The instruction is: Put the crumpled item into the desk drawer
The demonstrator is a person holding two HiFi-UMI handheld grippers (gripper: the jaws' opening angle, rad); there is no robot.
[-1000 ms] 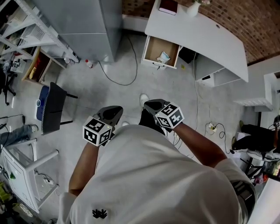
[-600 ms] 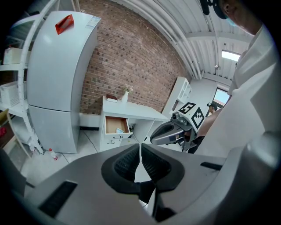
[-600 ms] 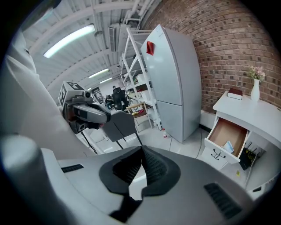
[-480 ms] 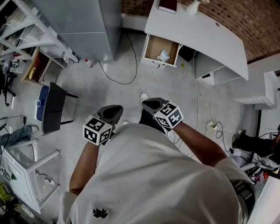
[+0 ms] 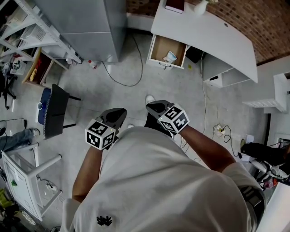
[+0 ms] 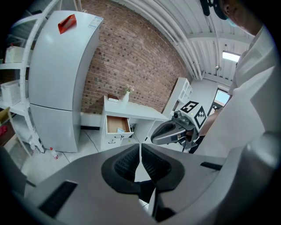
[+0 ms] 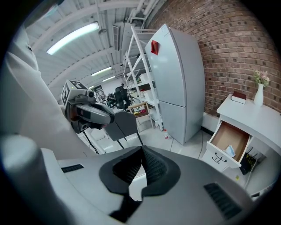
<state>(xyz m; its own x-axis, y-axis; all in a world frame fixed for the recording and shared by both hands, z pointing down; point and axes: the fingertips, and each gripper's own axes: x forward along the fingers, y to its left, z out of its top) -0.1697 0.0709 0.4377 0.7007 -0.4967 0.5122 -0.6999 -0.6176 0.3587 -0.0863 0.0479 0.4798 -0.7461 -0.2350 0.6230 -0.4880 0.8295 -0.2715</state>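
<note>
The white desk [image 5: 213,34] stands ahead of me with its drawer [image 5: 159,47] pulled open. A pale crumpled item [image 5: 170,56] lies inside at the drawer's right side; it also shows as a small crumpled item [image 7: 230,150] in the right gripper view and a crumpled item [image 6: 119,130] in the left gripper view. My left gripper [image 5: 118,113] and right gripper [image 5: 152,106] are held close to my body, well back from the desk. Both are shut with nothing between the pads. The left gripper [image 6: 140,149] sees the right one beside it, and the right gripper [image 7: 142,153] sees the left.
A grey fridge [image 5: 90,27] stands left of the desk, with metal shelving [image 5: 27,27] further left. A black chair [image 5: 53,111] and a white stool [image 5: 27,176] are at my left. A cable [image 5: 124,79] loops over the floor. A book [image 5: 174,5] lies on the desk.
The right gripper has drifted slightly left and up. The left gripper and the drawer's contents look the same.
</note>
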